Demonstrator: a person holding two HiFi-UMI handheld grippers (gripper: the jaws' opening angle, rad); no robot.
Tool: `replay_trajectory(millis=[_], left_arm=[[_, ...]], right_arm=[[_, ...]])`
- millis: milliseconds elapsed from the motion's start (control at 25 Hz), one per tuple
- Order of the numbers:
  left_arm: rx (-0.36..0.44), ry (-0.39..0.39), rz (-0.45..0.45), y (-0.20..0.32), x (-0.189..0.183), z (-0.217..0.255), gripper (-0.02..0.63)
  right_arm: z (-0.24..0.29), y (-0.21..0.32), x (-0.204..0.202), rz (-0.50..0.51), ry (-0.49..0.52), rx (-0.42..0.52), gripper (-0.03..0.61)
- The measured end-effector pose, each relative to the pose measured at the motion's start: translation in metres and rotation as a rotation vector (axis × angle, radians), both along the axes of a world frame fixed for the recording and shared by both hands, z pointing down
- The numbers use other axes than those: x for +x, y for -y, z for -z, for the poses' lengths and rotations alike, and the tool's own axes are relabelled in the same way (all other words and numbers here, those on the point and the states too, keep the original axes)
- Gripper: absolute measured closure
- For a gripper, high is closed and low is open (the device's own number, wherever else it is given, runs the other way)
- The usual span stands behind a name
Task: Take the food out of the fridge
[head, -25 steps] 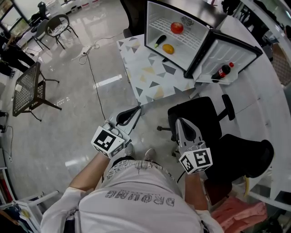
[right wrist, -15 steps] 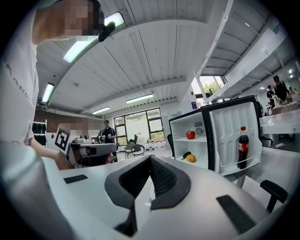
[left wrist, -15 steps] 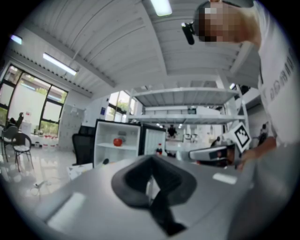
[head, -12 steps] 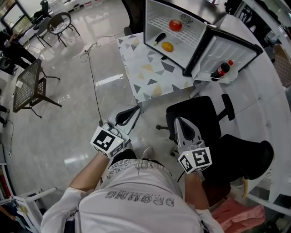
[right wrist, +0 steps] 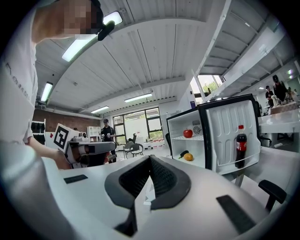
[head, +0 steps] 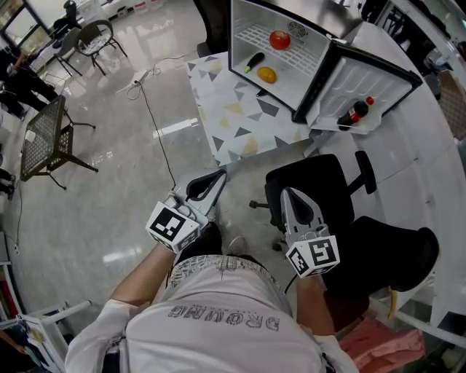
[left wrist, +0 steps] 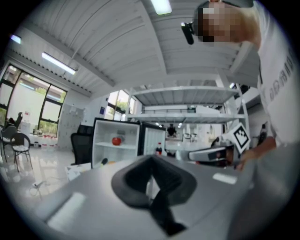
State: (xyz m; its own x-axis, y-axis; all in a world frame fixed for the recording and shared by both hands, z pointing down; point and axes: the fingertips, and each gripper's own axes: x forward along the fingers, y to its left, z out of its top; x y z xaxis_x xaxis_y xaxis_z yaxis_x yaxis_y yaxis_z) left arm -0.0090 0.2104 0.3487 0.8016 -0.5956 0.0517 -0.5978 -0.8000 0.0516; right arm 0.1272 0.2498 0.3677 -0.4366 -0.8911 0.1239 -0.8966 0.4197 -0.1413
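A small white fridge [head: 244,22] stands open on a patterned table [head: 237,127]. A red fruit [head: 279,39] lies on its upper shelf. A dark long vegetable [head: 254,62] and an orange [head: 267,73] lie on its floor. A cola bottle [head: 354,114] stands in the open door [head: 368,76]. Both grippers hang close to the person's body, far short of the fridge. The left gripper [head: 220,173] is shut and holds nothing. The right gripper [head: 285,192] is also shut and holds nothing. In the right gripper view the red fruit [right wrist: 188,133], orange [right wrist: 188,157] and bottle [right wrist: 241,146] show ahead.
A black office chair [head: 320,189] stands between the right gripper and the fridge door. A white desk [head: 426,160] curves along the right. A mesh chair [head: 47,142] and a floor cable [head: 149,109] are at the left on the glossy floor.
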Motion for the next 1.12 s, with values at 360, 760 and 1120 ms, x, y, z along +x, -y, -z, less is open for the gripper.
replay_trajectory(millis=[360,760,1120], left_arm=[[-0.020,0.003,-0.002,0.031,-0.005,-0.015,0.606],[-0.035,-0.003,-0.010,0.097,-0.014,-0.022,0.606],[-0.056,0.001,-0.036,0.165,-0.021,-0.026,0.606]], right_arm=[[-0.007,0.031,-0.006,0.004,-0.007,-0.012,0.578],[-0.016,0.093,-0.014,-0.013,-0.009,-0.037,0.577],[-0.019,0.158,-0.027,-0.027,-0.009,-0.060,0.577]])
